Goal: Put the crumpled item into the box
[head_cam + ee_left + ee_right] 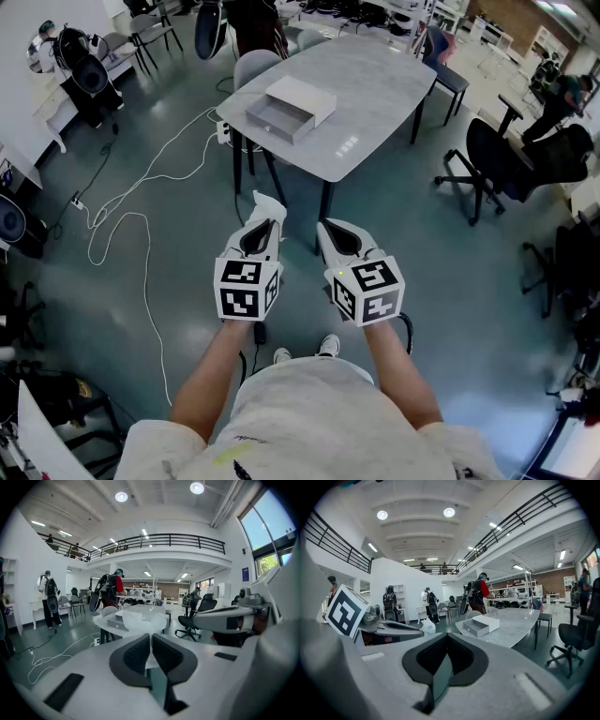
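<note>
Closest to me in the head view, my forearms and pale shirt fill the bottom edge, and my shoes (pixel 326 346) only just peek out beneath the marker cubes. The left gripper (pixel 262 225) is clamped on the crumpled item (pixel 140 620). In its own view a thin, translucent white sheet is pinched between the dark pads and fans out above them. From the head view I see only a small white scrap of it past the jaw tips, so I can't judge its full shape or what it is made of. The right gripper (pixel 333 232) sits just beside the left, both well above the floor. Its jaws are pressed together with nothing between them.

Beyond the grippers, a white cable (pixel 141 187) loops across the grey floor. Farther on stands the table (pixel 375 84), pale and marbled, and its far end is cut off by clutter. The box (pixel 291 106) rests on the table's near left part, white, with a tray slid out toward me. I can't see whether the tray holds anything. In the left gripper view the item's sheet veils most of the box.

A black office chair (pixel 506 159) stands to the right of the table. Past it there are desks, more chairs and a few people, too small to make out.
</note>
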{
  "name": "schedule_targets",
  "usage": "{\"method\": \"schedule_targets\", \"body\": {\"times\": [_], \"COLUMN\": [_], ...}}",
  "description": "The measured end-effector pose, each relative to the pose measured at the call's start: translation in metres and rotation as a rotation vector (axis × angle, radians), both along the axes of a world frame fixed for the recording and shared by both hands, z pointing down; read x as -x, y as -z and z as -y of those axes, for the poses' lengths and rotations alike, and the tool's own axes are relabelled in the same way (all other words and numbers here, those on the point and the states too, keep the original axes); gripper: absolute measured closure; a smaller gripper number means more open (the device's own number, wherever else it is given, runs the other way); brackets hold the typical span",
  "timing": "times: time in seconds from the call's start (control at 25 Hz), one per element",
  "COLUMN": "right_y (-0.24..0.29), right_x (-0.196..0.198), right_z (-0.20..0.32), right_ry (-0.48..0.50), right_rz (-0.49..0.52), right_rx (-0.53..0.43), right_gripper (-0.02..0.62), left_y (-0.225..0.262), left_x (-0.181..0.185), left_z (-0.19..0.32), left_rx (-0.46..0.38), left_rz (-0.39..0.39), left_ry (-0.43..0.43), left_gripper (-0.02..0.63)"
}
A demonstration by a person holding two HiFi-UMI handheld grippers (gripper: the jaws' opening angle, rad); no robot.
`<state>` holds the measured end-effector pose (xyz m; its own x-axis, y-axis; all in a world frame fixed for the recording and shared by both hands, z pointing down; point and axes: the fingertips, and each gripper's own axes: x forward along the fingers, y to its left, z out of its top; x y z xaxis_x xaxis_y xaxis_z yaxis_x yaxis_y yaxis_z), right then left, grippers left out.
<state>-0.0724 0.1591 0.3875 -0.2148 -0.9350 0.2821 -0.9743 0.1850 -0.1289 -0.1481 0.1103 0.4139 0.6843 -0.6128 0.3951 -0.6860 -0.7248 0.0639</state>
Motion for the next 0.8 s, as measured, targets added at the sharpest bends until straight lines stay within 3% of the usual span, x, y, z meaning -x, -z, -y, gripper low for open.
{"method": "schedule_targets", "body": {"times": [0.8], "right_y": [-0.017], "right_x": [-0.089], "right_z": [0.016], "right_ry": [0.106], "right_rz": [0.097], "right_rx": [0.015], "right_gripper": [0.591], "left_y": [-0.012], "left_x": [-0.088], "left_z": [0.008], "left_rx": [0.008], "left_rz": [0.052], "left_ry": [0.079], "left_gripper": [0.583]}}
